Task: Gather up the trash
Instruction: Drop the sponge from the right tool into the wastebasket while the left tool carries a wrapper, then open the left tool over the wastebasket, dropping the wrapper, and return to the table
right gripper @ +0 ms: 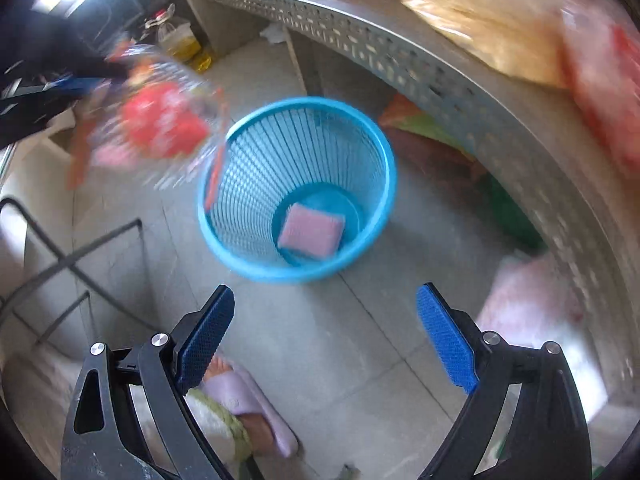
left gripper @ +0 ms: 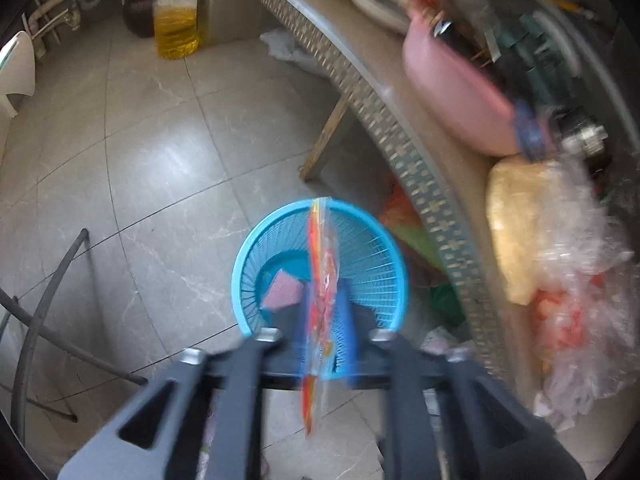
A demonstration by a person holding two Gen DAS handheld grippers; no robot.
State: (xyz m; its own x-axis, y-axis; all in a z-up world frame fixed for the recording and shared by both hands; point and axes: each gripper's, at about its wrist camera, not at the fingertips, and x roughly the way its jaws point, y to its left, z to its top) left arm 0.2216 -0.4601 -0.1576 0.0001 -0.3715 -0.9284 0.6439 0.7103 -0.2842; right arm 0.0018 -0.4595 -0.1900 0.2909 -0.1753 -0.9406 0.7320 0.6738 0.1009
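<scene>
Over the blue basket (right gripper: pixel 296 188) on the floor, we see the left tool (left gripper: pixel 324 312) w/ jaws part-spread, a clear red-print wrapper (left gripper: pixel 320 300) between them, grip unclear. Right tool (right gripper: pixel 324 336) released, empty. Pink sponge (right gripper: pixel 312 232) lies in the basket btm.

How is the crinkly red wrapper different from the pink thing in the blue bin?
The wrapper is see-through with red print; the pink pad looks solid and soft. The wrapper is up by the bin's rim, at the left gripper; the pad lies on the bin's bottom. The wrapper is long and crumpled; the pad is squarish.
</scene>
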